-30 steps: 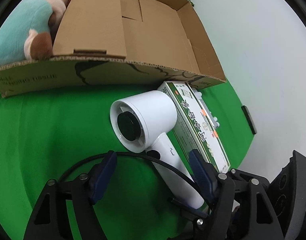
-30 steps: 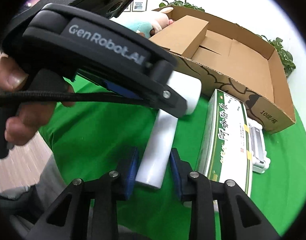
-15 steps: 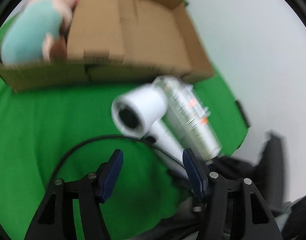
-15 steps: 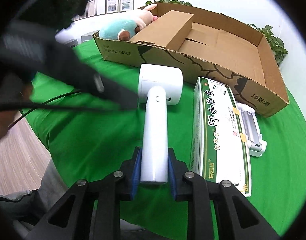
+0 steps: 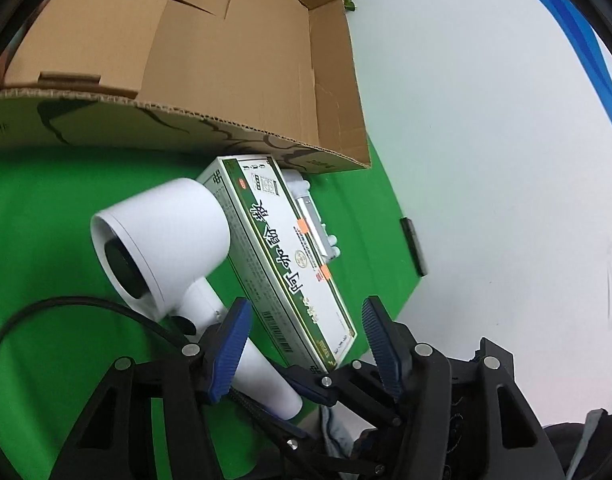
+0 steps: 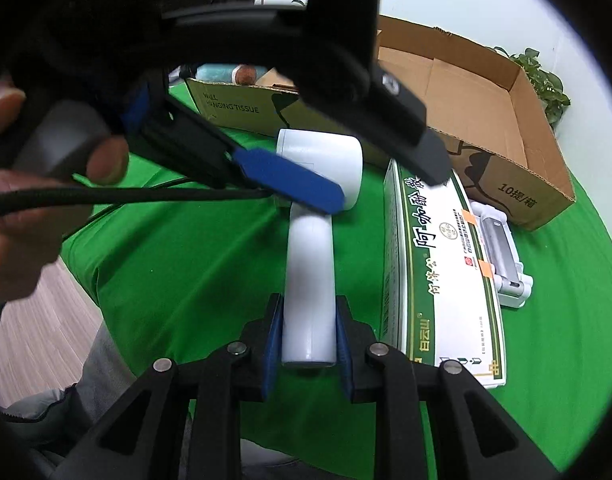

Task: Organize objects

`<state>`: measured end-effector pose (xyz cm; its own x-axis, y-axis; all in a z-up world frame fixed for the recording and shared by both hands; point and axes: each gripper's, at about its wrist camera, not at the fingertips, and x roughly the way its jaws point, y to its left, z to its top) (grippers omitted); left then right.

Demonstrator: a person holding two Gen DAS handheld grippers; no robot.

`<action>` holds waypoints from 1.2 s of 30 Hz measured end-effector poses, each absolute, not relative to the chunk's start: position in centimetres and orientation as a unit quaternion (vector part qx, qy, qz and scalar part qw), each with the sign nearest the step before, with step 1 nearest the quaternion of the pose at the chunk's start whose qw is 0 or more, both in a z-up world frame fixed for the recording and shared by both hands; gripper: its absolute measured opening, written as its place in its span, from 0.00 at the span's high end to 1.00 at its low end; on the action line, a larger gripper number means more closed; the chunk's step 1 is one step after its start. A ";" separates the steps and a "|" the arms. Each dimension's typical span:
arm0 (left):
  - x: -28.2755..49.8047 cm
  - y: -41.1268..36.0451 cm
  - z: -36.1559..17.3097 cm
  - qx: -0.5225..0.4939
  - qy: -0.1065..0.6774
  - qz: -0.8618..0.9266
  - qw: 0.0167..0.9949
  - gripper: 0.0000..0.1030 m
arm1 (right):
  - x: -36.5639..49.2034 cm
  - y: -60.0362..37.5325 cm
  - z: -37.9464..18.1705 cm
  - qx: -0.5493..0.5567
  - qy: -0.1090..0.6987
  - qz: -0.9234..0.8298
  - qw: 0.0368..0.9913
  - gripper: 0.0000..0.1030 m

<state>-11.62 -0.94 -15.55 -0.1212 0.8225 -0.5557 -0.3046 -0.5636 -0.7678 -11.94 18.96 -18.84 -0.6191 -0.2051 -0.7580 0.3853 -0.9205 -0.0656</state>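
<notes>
Right gripper [image 6: 308, 340] clamped shut, left gripper [image 5: 303, 344] part-open, jaws just closing on nothing.

Left claw [image 6: 289, 184] blurred, covering dryer [image 6: 310, 264] head and box [image 6: 486, 120] left half. Plush [image 6: 233, 74] mostly hidden. White device [image 6: 502, 268] partly behind carton [image 6: 438, 272].

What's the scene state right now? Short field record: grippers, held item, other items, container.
right gripper: shut on the hair dryer handle
left gripper: open, nothing between the pads; jaws have just been closing
hair dryer: white, on the green cloth, head toward the cardboard box
green-and-white carton: lying flat beside the dryer
small white device: beyond the carton, near the box corner
cardboard box: open, plush toy at its far end
</notes>
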 end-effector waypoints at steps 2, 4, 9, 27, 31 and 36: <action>-11.4 -1.0 -15.4 -0.531 -0.247 0.705 0.400 0.45 | -11.9 18.9 -18.9 0.403 0.110 -0.894 0.164 0.78; -11.1 -1.1 -15.3 -0.532 -0.250 0.704 0.399 0.45 | -12.0 18.9 -18.9 0.403 0.111 -0.894 0.164 0.78; -10.0 -2.2 -14.8 -0.525 -0.256 0.721 0.373 0.45 | -12.1 18.8 -18.9 0.403 0.111 -0.893 0.166 0.78; -9.7 -4.2 -18.5 -0.561 -0.268 0.725 0.296 0.40 | -13.1 18.6 -19.2 0.410 0.104 -0.891 0.165 0.78; -9.5 -4.6 -18.4 -0.558 -0.261 0.730 0.295 0.44 | -12.9 18.7 -19.2 0.410 0.104 -0.891 0.165 0.78; -9.5 -5.1 -18.5 -0.559 -0.256 0.737 0.281 0.64 | -11.8 18.2 -18.9 0.407 0.097 -0.894 0.159 0.77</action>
<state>-9.52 -5.14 -18.53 -0.2169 0.7002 -0.6802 -0.1268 -0.7111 -0.6916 -11.82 18.16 -18.94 -0.6189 -0.2049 -0.7583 0.3633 -0.9306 -0.0451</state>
